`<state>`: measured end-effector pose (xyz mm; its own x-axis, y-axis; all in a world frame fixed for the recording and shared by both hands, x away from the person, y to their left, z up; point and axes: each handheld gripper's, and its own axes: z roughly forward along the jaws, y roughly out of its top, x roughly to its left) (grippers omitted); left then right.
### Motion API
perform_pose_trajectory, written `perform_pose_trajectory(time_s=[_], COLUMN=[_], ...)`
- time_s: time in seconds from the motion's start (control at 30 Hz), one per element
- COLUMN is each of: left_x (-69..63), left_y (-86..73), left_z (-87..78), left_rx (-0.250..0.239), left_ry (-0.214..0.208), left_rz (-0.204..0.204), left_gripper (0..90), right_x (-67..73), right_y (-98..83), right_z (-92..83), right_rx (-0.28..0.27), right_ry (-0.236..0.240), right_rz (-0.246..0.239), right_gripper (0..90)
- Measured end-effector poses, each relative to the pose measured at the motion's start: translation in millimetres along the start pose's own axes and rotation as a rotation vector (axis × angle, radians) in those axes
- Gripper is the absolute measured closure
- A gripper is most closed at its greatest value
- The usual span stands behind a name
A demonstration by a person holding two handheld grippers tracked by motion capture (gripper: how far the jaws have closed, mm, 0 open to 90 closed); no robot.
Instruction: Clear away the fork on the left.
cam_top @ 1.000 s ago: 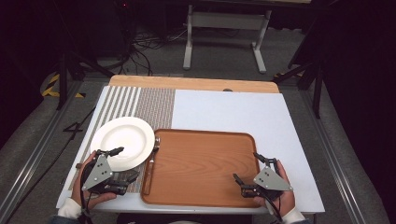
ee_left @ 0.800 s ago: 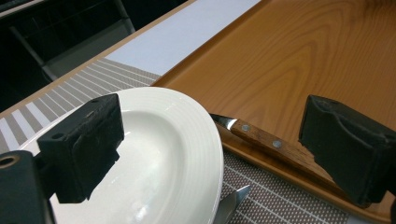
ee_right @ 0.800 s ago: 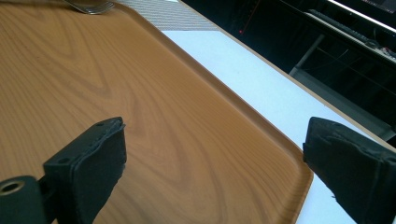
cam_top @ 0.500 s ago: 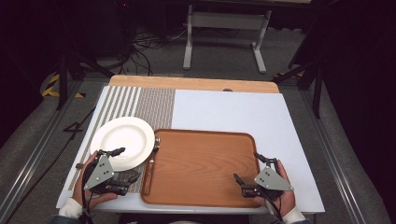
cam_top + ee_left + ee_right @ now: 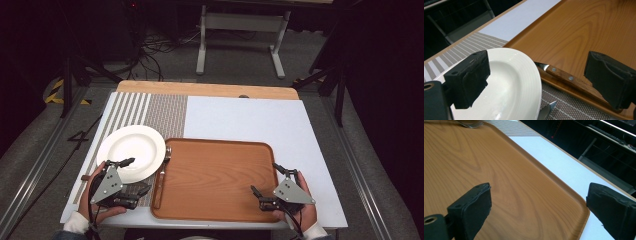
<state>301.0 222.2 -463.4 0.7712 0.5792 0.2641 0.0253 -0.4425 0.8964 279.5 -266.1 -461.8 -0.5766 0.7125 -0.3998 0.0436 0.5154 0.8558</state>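
Observation:
A white plate lies on a striped placemat at the left, beside a wooden tray. My left gripper is open at the plate's near right edge, one jaw over the plate, the other toward the tray. In the left gripper view, the open left gripper frames the plate and a wooden-handled knife resting on the tray's rim. My right gripper is open at the tray's near right corner. In the right gripper view, that gripper spans the tray's corner.
Wooden-handled cutlery lies along the tray's left rim. Fork tines show at the tray's far end, and a metal tip pokes out by the plate. White tabletop stretches behind the tray. Dark floor and cables surround the table.

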Motion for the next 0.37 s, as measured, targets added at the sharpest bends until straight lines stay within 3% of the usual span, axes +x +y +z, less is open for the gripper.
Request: perform_pose_trajectory(time_s=[0.37], left_x=[-0.5], left_y=[0.6], left_z=[3.1], left_rx=[0.017], left_ry=[-0.009], left_rz=[-0.003], left_gripper=[6.4], right_x=[-0.3], right_y=[-0.8], right_z=[0.4], right_rx=[0.004], right_ry=[0.003], right_rz=[0.000], right_gripper=[6.9])
